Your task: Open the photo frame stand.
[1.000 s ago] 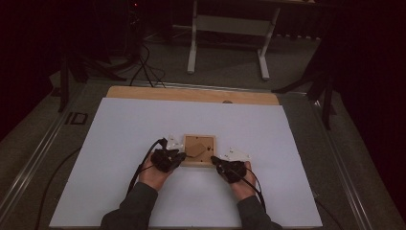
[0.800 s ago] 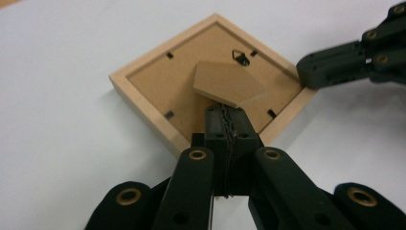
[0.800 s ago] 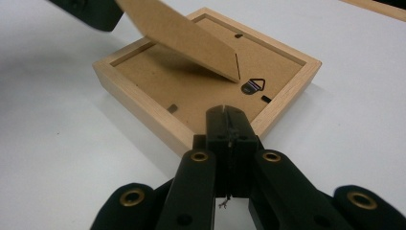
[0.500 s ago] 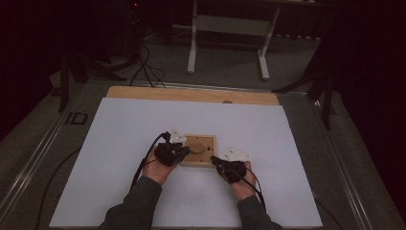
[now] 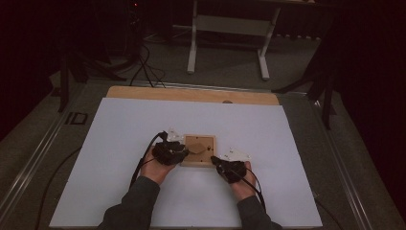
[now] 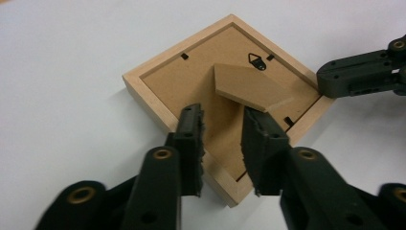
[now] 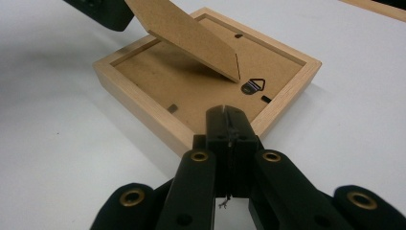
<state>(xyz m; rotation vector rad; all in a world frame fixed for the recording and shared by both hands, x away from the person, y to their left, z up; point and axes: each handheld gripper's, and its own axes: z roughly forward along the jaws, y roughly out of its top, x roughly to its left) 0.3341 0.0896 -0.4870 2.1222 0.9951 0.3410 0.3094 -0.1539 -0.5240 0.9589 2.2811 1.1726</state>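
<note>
Left tongs (image 6: 222, 132) over the near-left corner of the wooden picture frame (image 6: 143, 86), jaws just been opening, nothing between them, the raised easel flap (image 6: 249, 86) just beyond. Frame lies face-down mid-bench (image 5: 119, 124) on the white sheet. Looks light and rigid; any glass underneath would be fragile, so grab the wooden rim, not the thin flap, which looks bendy at its hinge. Right tongs (image 7: 229, 125) closed tight, tips resting at the frame's edge near the little hanger hook (image 7: 252, 86). Nothing nearby obstructs.
</note>
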